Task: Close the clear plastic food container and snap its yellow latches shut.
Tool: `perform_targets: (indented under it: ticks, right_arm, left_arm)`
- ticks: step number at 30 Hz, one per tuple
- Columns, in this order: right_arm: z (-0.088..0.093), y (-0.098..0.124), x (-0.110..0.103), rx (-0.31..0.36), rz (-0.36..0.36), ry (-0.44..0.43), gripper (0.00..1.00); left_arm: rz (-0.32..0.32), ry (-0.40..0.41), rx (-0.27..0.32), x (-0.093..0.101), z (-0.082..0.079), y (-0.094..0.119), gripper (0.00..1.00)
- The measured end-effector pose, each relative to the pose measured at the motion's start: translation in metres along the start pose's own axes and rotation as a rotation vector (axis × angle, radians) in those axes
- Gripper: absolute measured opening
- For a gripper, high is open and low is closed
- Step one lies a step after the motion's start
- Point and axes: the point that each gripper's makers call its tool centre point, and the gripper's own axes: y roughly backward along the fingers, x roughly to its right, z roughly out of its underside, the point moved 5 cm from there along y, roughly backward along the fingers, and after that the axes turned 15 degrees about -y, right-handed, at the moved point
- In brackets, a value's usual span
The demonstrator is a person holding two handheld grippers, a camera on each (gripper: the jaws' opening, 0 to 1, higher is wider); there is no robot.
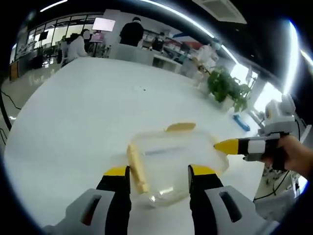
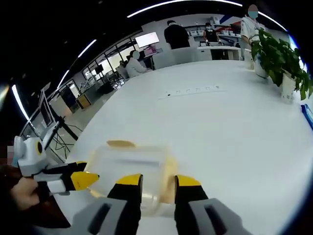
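Observation:
The clear plastic container (image 1: 171, 156) lies on the white table (image 1: 73, 112) with its lid on top. One yellow latch (image 1: 138, 169) runs along its left side and another (image 1: 181, 127) sits on its far edge. My left gripper (image 1: 159, 171) is open, its jaws standing either side of the container's near end. The right gripper (image 1: 230, 145) reaches in from the right, its yellow tip at the container's right corner. In the right gripper view the container (image 2: 129, 166) is right in front of my right gripper (image 2: 159, 180), whose jaws stand apart around a yellow latch (image 2: 168, 178). The left gripper (image 2: 83, 180) touches its left side.
A potted plant (image 1: 226, 85) and a blue object (image 1: 241, 122) stand near the table's far right edge. People sit and stand at desks beyond the table (image 1: 132, 32). The plant (image 2: 276, 58) is at the right edge in the right gripper view.

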Motion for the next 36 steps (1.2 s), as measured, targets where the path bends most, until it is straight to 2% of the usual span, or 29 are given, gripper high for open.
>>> perform_targets:
  ticks: [12,16,23,30,36]
  right_arm:
    - [0.0008,-0.0004,-0.0017,-0.015,0.003,-0.001,0.22]
    - [-0.0005,-0.0005,-0.0017,-0.021,0.005,0.002,0.22]
    - [-0.0007,0.0004,-0.0014,-0.053,-0.024,0.032,0.23]
    - [-0.0012,0.0005,-0.0021,-0.028,-0.015,0.055,0.24]
    - [-0.0011,-0.0022,-0.0019,-0.027,-0.011,0.064,0.32]
  left_arm:
    - [0.007,-0.015,-0.01,0.001,-0.0007,-0.001,0.44]
    - [0.008,-0.022,0.009,0.0005,0.0007,-0.0006,0.44]
    - [0.017,-0.032,0.012,-0.0015,0.0,-0.0003,0.44]
    - [0.012,-0.039,0.023,-0.0019,0.0,0.0002,0.44]
    - [0.013,-0.039,0.026,-0.0028,0.0001,-0.0003,0.44]
